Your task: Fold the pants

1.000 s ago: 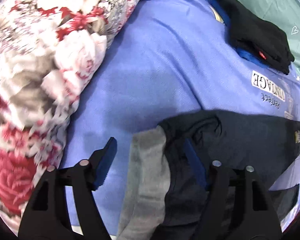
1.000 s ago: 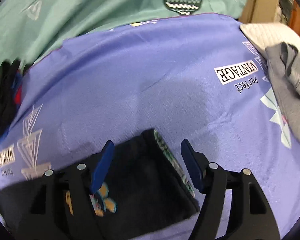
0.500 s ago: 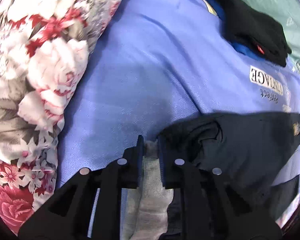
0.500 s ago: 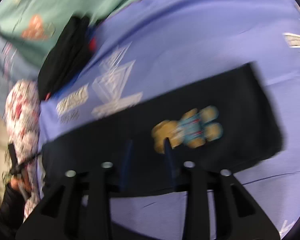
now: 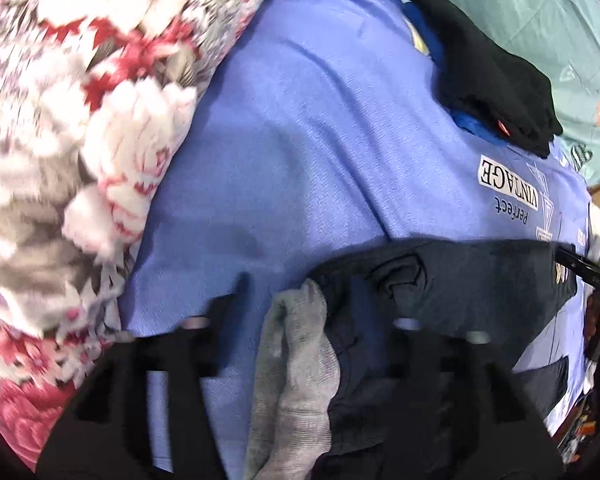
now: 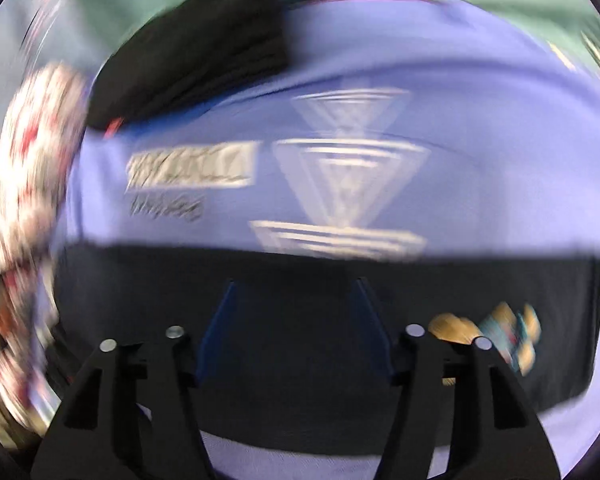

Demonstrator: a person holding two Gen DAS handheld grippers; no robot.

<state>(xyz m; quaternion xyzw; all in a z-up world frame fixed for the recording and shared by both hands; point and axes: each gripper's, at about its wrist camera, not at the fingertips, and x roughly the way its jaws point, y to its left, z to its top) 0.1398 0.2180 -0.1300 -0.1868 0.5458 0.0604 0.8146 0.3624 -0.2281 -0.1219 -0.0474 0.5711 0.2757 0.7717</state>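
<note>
**Both grippers let go and reopen over the pants**

My left gripper (image 5: 300, 300), which half a second ago was pinched shut on the grey waistband (image 5: 296, 352), has just been opening; its jaws now stand apart with the band loose between them, no pad pressing it. My right gripper (image 6: 296, 312) has swung across the dark pants (image 6: 300, 360), so the cartoon patch (image 6: 496, 340) now sits at 3 o'clock of it instead of dead ahead. Its jaws have also just been opening and hang spread above the cloth, gripping nothing. The view is badly smeared.

I judge one fold or tug is finished and both hands are repositioning for the next.

The pants lie flat on the purple sheet (image 5: 300, 140), at 6 o'clock in both views.

Count: one pair of pants, one waistband, one patch, two grippers. One floral quilt (image 5: 80, 140) at 9 o'clock in the left view, one black garment pile (image 5: 496, 80) at 1 o'clock, one teal sheet (image 5: 560, 32) beyond it.
</note>
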